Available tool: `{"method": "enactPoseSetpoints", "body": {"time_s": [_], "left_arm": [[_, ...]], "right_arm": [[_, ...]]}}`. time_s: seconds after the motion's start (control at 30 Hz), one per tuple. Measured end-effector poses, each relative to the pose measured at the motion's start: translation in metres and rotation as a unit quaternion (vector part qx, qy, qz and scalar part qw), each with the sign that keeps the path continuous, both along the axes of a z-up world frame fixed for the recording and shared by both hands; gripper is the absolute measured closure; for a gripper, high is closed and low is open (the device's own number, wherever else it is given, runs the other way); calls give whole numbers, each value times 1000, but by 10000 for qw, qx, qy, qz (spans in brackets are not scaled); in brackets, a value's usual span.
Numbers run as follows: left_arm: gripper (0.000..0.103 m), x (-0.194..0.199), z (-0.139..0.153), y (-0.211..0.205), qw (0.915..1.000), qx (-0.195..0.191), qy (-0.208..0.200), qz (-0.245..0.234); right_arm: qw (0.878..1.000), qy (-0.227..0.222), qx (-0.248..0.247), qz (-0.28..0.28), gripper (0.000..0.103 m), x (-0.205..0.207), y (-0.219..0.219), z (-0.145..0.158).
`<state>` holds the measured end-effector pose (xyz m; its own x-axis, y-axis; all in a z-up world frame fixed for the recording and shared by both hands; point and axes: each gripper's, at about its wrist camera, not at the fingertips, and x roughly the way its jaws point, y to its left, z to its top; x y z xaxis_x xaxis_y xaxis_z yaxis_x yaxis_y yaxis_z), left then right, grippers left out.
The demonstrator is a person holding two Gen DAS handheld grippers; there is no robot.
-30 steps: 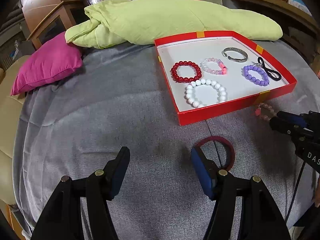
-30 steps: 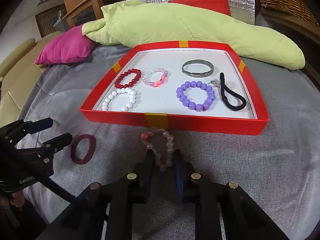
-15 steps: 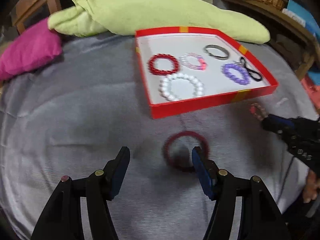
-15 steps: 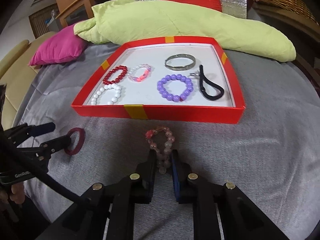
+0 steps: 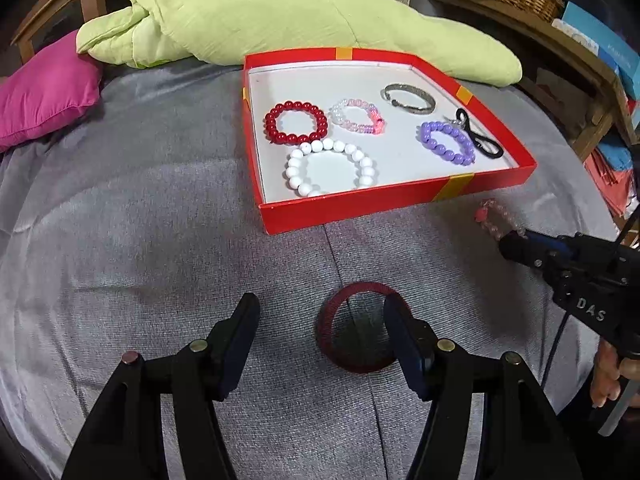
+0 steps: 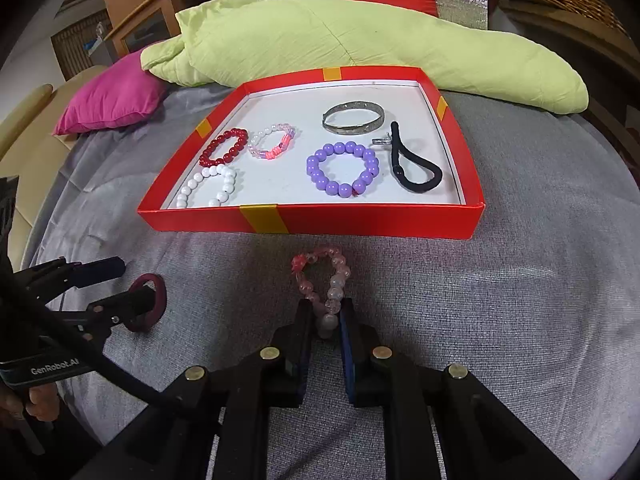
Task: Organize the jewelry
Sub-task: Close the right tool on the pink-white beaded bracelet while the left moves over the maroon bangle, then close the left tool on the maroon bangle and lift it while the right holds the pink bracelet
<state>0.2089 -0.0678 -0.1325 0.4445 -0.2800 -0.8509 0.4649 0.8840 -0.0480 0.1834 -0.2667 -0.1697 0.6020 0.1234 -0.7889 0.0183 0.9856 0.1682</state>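
Note:
A dark red bangle [image 5: 325, 332] lies flat on the grey cover. My left gripper [image 5: 320, 312] hangs open over it, the bangle's right side beside the right finger [image 5: 400, 320]. The same bangle [image 6: 161, 292] and left gripper [image 6: 120, 286] show at the left of the right wrist view. My right gripper [image 6: 325, 312] is shut on the near end of a pale pink bead bracelet [image 6: 340, 270], squeezed into a narrow loop just in front of the red box [image 6: 320, 224]. In the left wrist view that gripper [image 5: 516, 246] and bracelet [image 5: 494, 220] sit at the right.
The red box [image 5: 360, 204] holds red [image 5: 296, 122], white [image 5: 332, 168], pink-white [image 5: 358, 120] and purple [image 5: 446, 142] bead bracelets, a silver bangle [image 5: 408, 98] and a black hair tie [image 5: 480, 140]. A green quilt [image 5: 280, 16] and magenta pillow [image 5: 44, 92] lie behind.
The left gripper has swung right, so the dark red bangle now lies between its fingers instead of past the right one. The right gripper's fingers have pinched a little tighter on the pink bracelet.

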Motion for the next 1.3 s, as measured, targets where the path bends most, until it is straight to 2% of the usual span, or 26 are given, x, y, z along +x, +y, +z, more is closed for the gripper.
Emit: {"method": "enactPoseSetpoints", "body": {"time_s": [0.17,0.4,0.6,0.8,0.83,0.87,1.13,1.3], "left_arm": [[38,-6,5,1,9999,-38,-120,-118],[38,-7,4,-3,9996,-130,60,-243],[37,-11,-6,-14,9989,178,94,-429],[38,-8,-5,-7,9994,-72,137,-322],[42,-9,-4,-6,9993,-115,116,-325],[54,-9,-4,-5,9993,-129,102,-335],[91,-12,4,-6,9990,-202,-103,-394],[92,-10,4,-3,9990,-254,-95,-343]], "right_arm": [[10000,-7,-39,3,88,0,1,-1],[10000,-5,-25,4,88,1,1,-1],[10000,-6,-20,2,88,1,1,-1],[10000,-5,-22,-1,88,1,1,-1],[10000,-5,-25,-1,88,1,2,-1],[10000,-5,-29,-1,88,0,2,-1],[10000,-32,-60,13,88,0,2,-1],[10000,-65,-41,29,88,-1,1,0]]}}
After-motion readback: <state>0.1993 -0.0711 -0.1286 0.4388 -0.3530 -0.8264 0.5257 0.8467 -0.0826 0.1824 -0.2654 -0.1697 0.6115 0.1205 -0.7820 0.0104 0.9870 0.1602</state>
